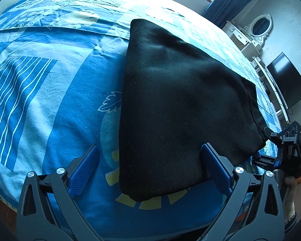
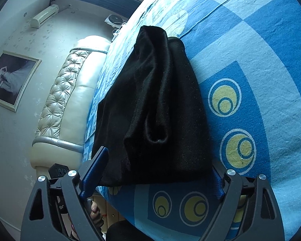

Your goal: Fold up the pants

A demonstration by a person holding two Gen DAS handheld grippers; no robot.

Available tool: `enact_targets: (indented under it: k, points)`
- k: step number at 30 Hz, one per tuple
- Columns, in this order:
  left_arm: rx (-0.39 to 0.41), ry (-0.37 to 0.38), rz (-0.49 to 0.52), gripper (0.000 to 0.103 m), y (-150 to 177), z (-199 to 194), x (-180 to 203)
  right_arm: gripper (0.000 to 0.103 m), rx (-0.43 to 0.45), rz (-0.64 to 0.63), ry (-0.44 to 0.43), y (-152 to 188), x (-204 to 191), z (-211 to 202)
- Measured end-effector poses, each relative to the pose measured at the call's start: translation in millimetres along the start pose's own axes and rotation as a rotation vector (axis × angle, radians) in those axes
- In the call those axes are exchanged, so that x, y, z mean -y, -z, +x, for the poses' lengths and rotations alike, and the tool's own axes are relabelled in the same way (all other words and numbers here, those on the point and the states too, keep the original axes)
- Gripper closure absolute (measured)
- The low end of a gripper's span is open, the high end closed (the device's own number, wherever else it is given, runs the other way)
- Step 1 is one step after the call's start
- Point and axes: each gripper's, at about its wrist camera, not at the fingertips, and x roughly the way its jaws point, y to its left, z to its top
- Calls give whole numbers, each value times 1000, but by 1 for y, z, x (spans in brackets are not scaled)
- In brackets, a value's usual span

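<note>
Bedroom, bed (image 1: 50, 92) with a blue patterned sheet, yellow circles near the front edge. Far right in the left wrist view: white dresser with an oval mirror (image 1: 260, 27), dark TV (image 1: 287, 80), curtained window at top. Right wrist view shows a padded cream headboard (image 2: 70, 100), a framed picture (image 2: 10, 80) and an AC unit (image 2: 44, 16) on the wall.

Pants (image 1: 180, 100) are black, folded into a compact bundle, lying flat on the sheet close to the near edge of the bed. In the right wrist view the pants (image 2: 154, 110) show a rolled fold with an open end facing the camera.

Left gripper (image 1: 148, 168): jaws wide, blue pads straddle the bundle's near left corner; left pad clear of the cloth, right pad lies on or just over the fabric, contact unclear. No grip.

Right gripper (image 2: 158, 178): jaws wide, pads either side of the bundle's near end, not squeezing it. It also shows at the right edge of the left wrist view, right gripper (image 1: 271, 150), by the bundle's right corner, with a hand (image 1: 291, 182) on its handle.
</note>
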Motion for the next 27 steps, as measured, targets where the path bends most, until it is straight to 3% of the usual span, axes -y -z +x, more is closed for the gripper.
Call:
enact_targets:
  k: [8, 13, 20, 24, 27]
  points:
    - [10, -77, -33, 2, 8, -7, 8, 17, 1, -42, 14, 16, 4, -21]
    - [52, -178, 19, 2, 24, -25, 23, 17, 9, -57, 70, 32, 8, -44]
    - [102, -348, 124, 2, 46, -52, 49, 17, 35, -149, 323, 50, -14, -56]
    - [163, -402, 150, 2, 59, -69, 58, 17, 106, -297, 461, 68, -40, -63]
    - [215, -394, 159, 2, 63, -83, 65, 17, 143, -395, 527, 77, -58, -65]
